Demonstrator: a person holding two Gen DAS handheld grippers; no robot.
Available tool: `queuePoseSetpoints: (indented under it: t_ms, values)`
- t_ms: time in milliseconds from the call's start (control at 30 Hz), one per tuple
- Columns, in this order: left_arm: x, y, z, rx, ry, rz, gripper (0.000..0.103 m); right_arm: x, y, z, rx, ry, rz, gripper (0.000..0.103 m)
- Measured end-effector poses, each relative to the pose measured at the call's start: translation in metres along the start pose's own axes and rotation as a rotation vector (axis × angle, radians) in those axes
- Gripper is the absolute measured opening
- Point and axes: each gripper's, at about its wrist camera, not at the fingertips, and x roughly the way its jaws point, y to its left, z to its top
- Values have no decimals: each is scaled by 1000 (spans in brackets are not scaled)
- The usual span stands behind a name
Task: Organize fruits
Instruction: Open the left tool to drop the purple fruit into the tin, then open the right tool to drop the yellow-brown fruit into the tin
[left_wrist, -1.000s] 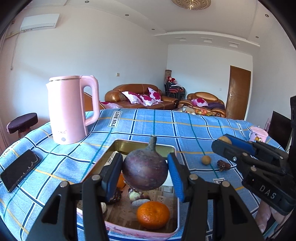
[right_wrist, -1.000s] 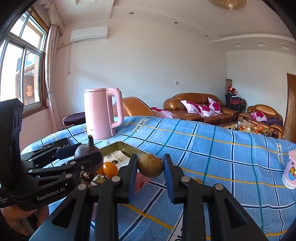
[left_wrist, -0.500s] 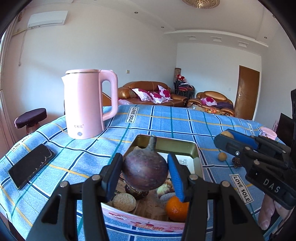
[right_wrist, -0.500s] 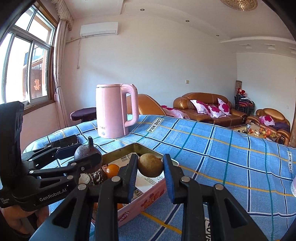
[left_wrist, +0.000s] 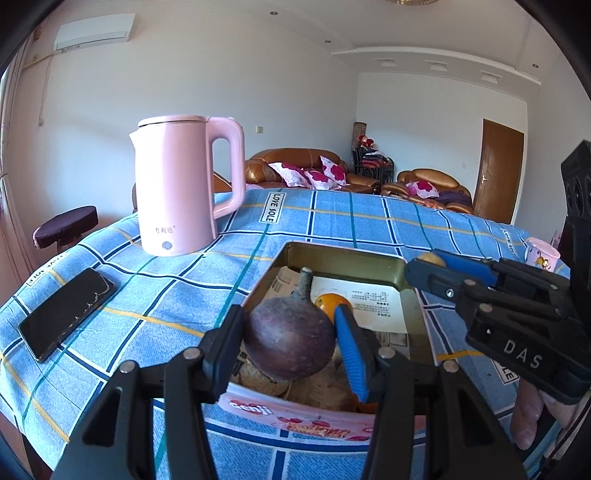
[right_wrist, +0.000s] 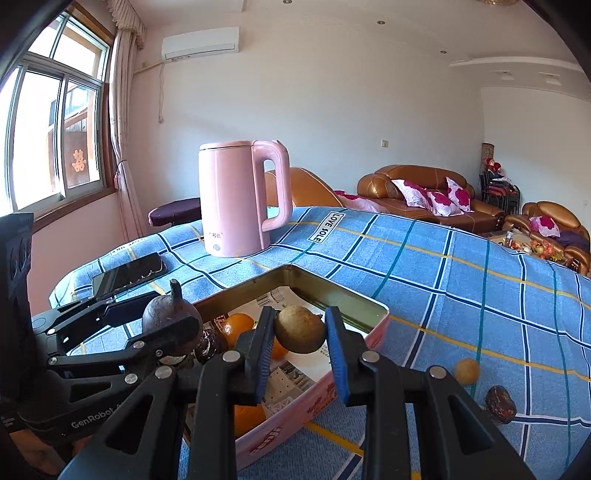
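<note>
- The mangosteen (left_wrist: 290, 341) is dark purple, round and dull-skinned, its stubby stem pointing up; the left gripper (left_wrist: 290, 347) is clamped on its sides, above the tin's (left_wrist: 343, 254) near-left corner.
- The longan (right_wrist: 300, 329) is small, tan and smooth; the right gripper (right_wrist: 300, 341) pinches it over the tin's right-hand rim.
- In the tin, oranges (right_wrist: 238, 326) lie on newspaper lining, whose far half is bare.
- On the tabletop (right_wrist: 443, 266), right of the tin, lie a loose longan (right_wrist: 466, 371) and a dark date (right_wrist: 500, 403).
- A pink kettle (left_wrist: 181, 184) and phone (left_wrist: 66, 314) occupy the left edge.

"LOVE SOLE" on tablecloth (left_wrist: 272, 208); "DAS" on right hand-held gripper (left_wrist: 424, 266).
</note>
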Motion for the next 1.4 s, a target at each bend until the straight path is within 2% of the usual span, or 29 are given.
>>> queuePoseSetpoints:
  t_ms: [233,700,767,833,900,1000,1167,1300,1400]
  values:
    - [7,0,-4,4,29,0,52,12,6,-5,-13,49,5,30]
    - [5,-3,-7,26,22,17,54,30,5,-7,-5,141,13,30]
    - [4,-4,-7,30,18,20,60,31,6,-7,-5,147,10,30]
    - [2,-4,-7,28,7,25,72,32,6,-8,-4,153,9,30]
    - [-1,-3,-6,21,-4,27,78,34,7,-8,-10,165,9,30]
    - [-1,-2,-7,17,-3,28,82,35,7,-8,-8,169,-4,33]
    - [-2,-2,-6,18,-13,29,87,31,1,-8,23,151,-17,45]
    - [-2,-3,-6,20,-11,28,87,26,-1,-8,33,137,-27,50]
    - [-3,-3,-5,12,-17,23,93,22,-3,-9,39,130,-35,53]
